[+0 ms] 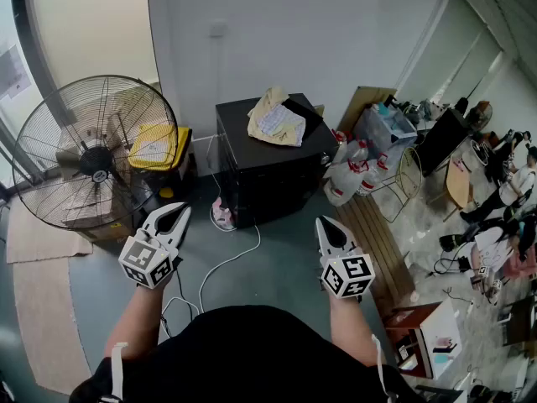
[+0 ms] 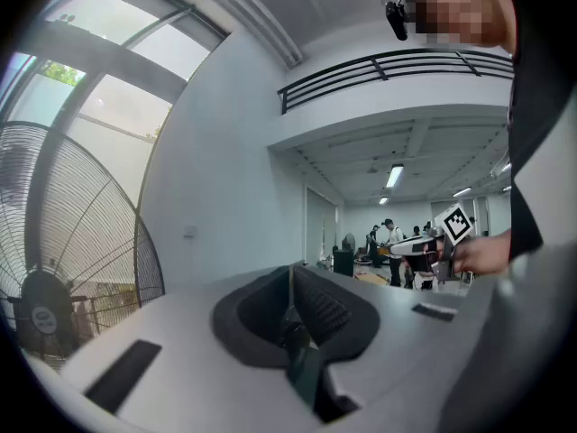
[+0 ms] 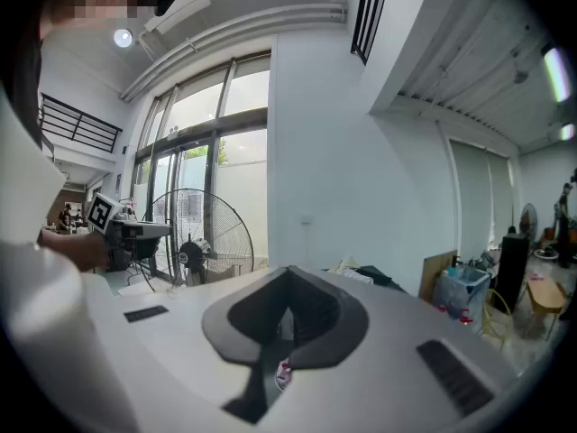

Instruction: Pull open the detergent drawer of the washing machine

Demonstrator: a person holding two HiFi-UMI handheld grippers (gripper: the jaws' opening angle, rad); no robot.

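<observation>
Head view: a matt black, box-shaped unit (image 1: 268,170), probably the washing machine, stands against a white wall (image 1: 319,32) with a crumpled pale cloth (image 1: 277,120) on its top. No detergent drawer can be made out on it from here. The left tool (image 1: 180,211) is held short of the unit's left corner and the right tool (image 1: 323,222) short of its right corner. Both point toward the unit, well apart from it and about equally near. Each has its smooth white jaws together on nothing. A wire-caged fan (image 1: 94,151) stands left of the unit, and clear plastic bottles (image 1: 352,170) stand right of it.
</observation>
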